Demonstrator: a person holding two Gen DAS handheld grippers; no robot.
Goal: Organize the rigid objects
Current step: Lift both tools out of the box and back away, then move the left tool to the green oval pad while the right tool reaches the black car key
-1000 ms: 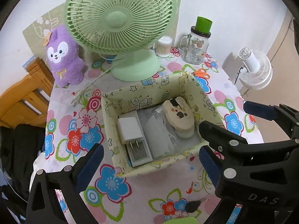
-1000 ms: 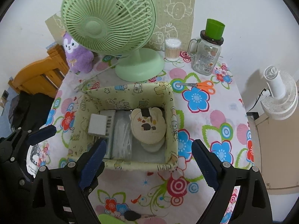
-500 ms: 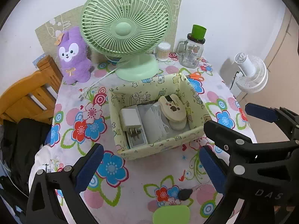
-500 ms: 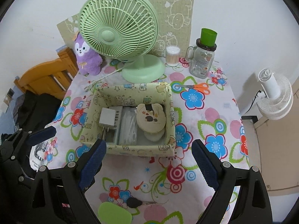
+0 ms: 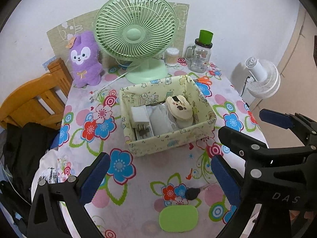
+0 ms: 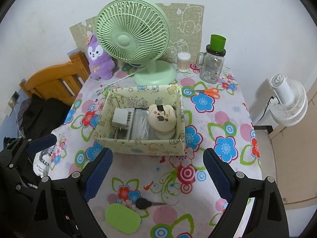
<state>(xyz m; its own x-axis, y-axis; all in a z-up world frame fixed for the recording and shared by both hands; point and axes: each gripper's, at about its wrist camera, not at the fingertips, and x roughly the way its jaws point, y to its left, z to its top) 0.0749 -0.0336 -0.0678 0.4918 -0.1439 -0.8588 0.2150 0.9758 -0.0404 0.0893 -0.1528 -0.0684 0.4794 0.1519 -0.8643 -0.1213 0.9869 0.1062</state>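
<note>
Both grippers (image 5: 160,175) (image 6: 157,169) farther back from box (image 6: 146,147) (fingers spread, empty), angled downward.

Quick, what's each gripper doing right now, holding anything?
Left gripper: open, holding nothing.
Right gripper: open, holding nothing.

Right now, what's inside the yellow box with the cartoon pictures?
Inside the box are a white charger plug, a clear bag of white cords and a round cream bunny case. Whatever lies underneath them is covered.
</note>
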